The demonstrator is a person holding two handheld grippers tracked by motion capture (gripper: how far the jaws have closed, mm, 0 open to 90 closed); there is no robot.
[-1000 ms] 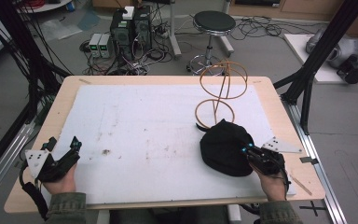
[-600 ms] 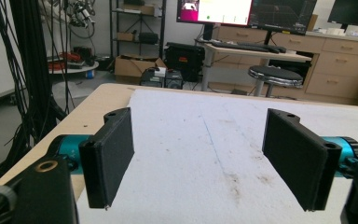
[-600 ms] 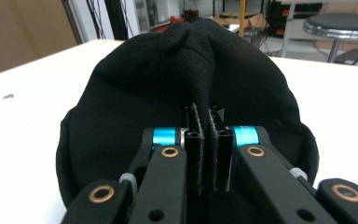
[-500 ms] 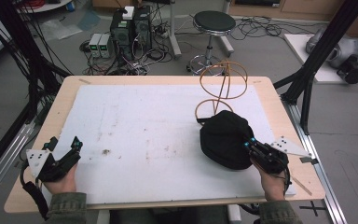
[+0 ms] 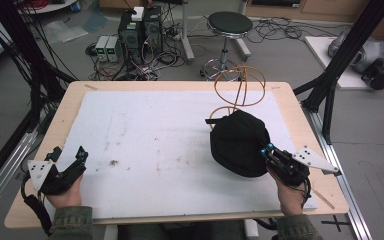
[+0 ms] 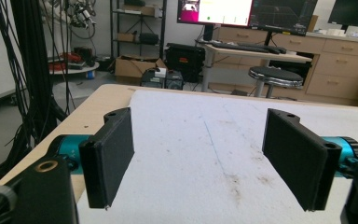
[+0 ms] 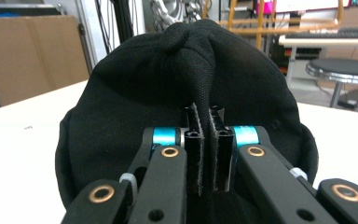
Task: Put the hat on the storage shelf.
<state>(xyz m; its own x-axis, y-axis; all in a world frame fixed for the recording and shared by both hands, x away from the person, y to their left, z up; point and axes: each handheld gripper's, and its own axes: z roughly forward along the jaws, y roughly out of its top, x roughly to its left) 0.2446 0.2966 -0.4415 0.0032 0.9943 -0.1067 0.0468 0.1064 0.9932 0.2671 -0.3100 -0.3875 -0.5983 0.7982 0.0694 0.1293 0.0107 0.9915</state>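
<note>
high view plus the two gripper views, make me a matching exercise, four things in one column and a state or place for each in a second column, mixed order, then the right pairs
Things
1. left gripper
2. right gripper
3. black cap
4. orange wire stand

States or places
A. upright at the table's far right, behind the cap
B. a fold of its fabric pinched between jaws
C. jaws wide apart, nothing between them
D. jaws closed on fabric

Pairs: 1-C, 2-D, 3-B, 4-A

cap (image 5: 240,142) on table (image 5: 180,87) right, wire stand (image 5: 240,90) just behind
</note>
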